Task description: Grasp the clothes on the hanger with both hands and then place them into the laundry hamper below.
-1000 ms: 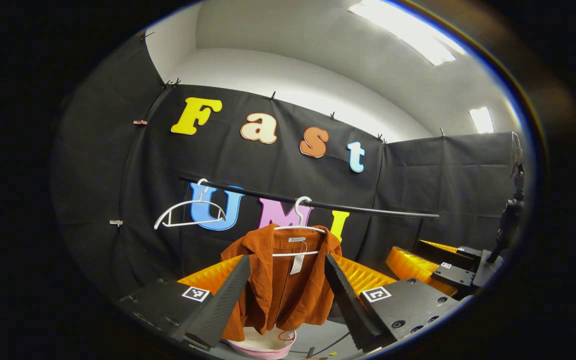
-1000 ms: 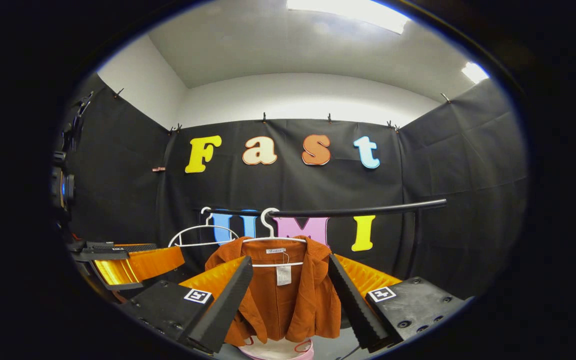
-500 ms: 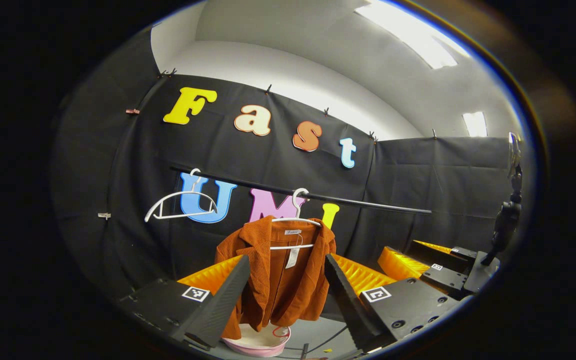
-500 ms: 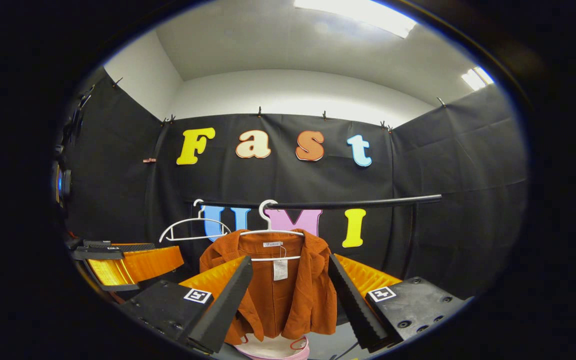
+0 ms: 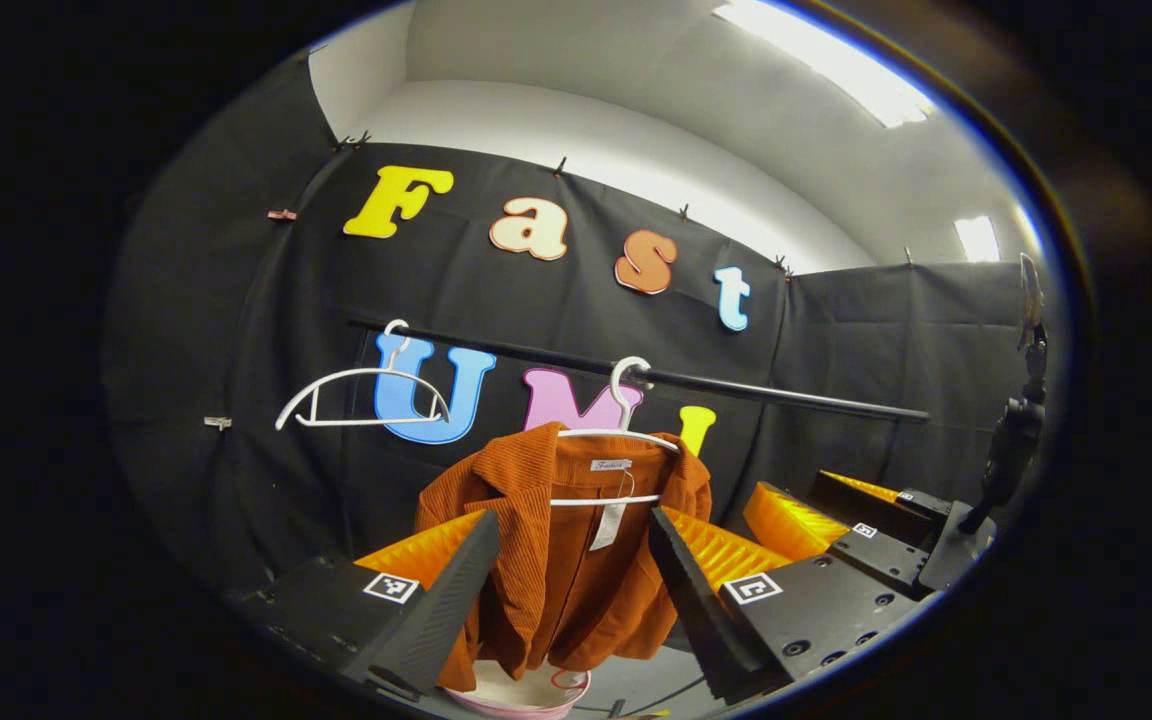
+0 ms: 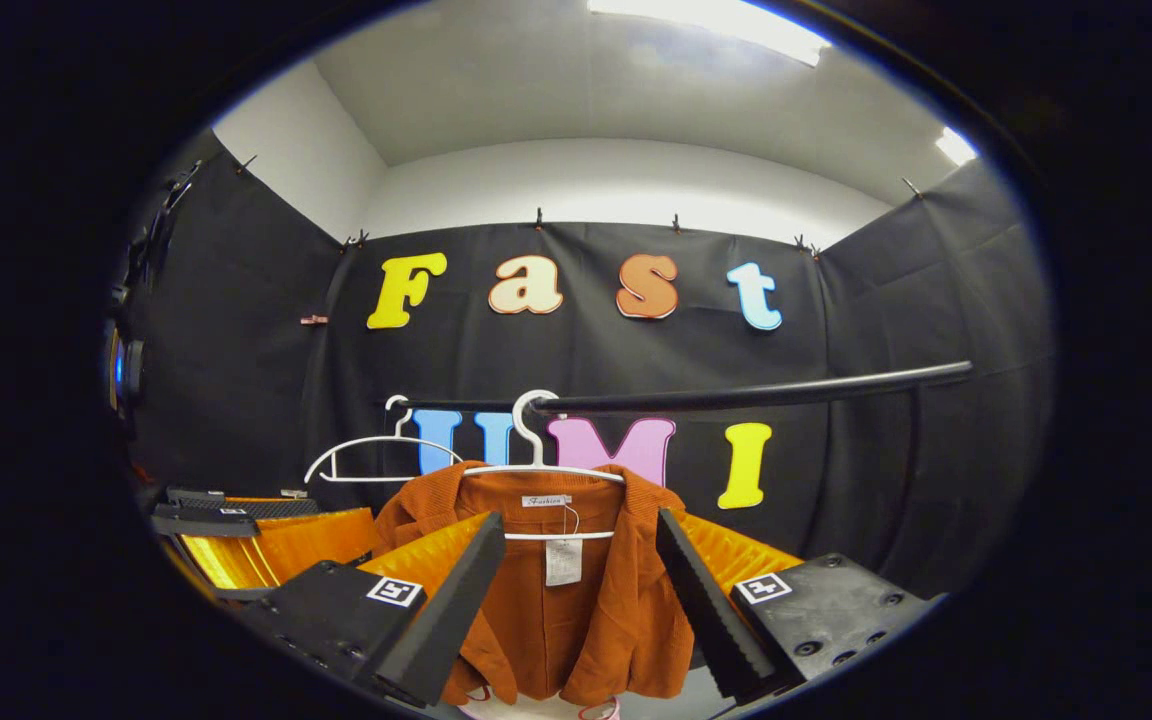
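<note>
Jacket [image 5: 576, 560], rust-orange corduroy, hung on a white hanger [image 5: 618, 440] near the middle of the black rail [image 5: 786, 397], paper tag dangling at the collar. Second white hanger [image 5: 361, 395] hung bare at the rail's left end. Pink-rimmed hamper [image 5: 521, 692] sat directly below the jacket hem, mostly hidden by it.

Left gripper [image 5: 566, 590] was spread wide, nothing between the fingers, short of the jacket and not touching it. In the left gripper view the jacket sat framed in the gap between the fingers; the right gripper showed farther off at lower right.

Right gripper [image 6: 576, 595] was also wide apart and empty, jacket [image 6: 566, 590] framed between its fingers, no contact. Same hanger [image 6: 541, 460] and rail [image 6: 736, 397] showed above, hamper rim [image 6: 596, 712] just visible under the hem. The left gripper appeared at the left edge of the right gripper view.
</note>
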### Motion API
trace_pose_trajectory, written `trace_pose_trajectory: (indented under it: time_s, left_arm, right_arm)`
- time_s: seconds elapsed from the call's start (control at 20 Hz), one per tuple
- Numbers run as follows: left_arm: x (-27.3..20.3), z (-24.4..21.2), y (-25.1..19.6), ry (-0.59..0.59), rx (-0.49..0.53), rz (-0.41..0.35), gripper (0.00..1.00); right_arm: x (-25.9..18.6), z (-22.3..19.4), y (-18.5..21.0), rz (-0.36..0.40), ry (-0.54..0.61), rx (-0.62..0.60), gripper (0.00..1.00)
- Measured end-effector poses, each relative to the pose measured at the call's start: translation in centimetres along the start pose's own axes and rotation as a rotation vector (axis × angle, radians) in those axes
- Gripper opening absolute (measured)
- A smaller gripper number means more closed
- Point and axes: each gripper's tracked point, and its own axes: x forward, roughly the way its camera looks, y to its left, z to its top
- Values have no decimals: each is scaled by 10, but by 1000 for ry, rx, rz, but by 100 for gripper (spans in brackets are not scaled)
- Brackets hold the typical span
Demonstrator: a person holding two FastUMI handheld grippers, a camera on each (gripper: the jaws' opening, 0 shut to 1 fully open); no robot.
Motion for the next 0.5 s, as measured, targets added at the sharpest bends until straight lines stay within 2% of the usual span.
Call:
trace_pose_trajectory:
  time_s: [0.2, 0.3, 0.5]
  left_arm:
    - [35, -23, -1, -22, 22, 94, 95]
    - [50, -35, 0, -25, 6, 135, 95]
    - [73, -56, 16, -39, -41, 265, 94]
  right_arm:
    - [36, -26, -18, 62, -21, 21, 97]
    - [50, -50, -32, 55, 10, 43, 97]
    - [79, -103, -48, 52, 95, 71, 98]
